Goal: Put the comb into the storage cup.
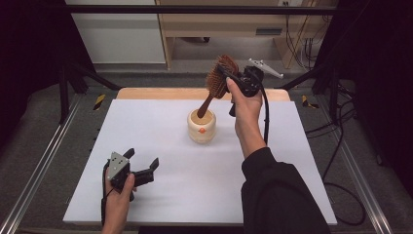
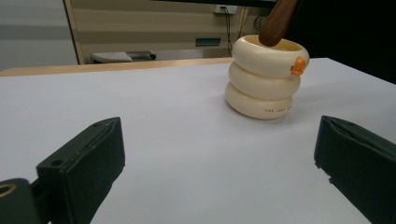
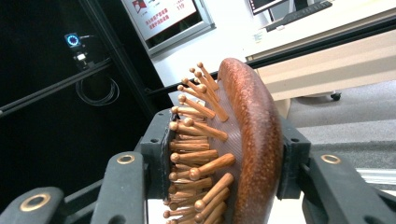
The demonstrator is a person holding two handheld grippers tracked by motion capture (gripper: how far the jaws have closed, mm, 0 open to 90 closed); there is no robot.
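A: Above the desk (image 1: 160, 146), right claw (image 1: 229, 73) pinches the wooden hairbrush (image 1: 220, 78) by its head, pads on bristles and back. Handle?

B: Handle tip sits inside the cream ringed holder (image 1: 201, 127), mid-desk, brush tilted.

A: Left claw (image 1: 142, 165)?

B: Spread wide, nothing between its pads, low over the desk's near-left area, well apart from holder.

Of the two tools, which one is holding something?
The right tool, raised behind the cream holder, is clamped on the head of the wooden hairbrush. The left tool, near the table's front edge, is open with nothing between its jaws.
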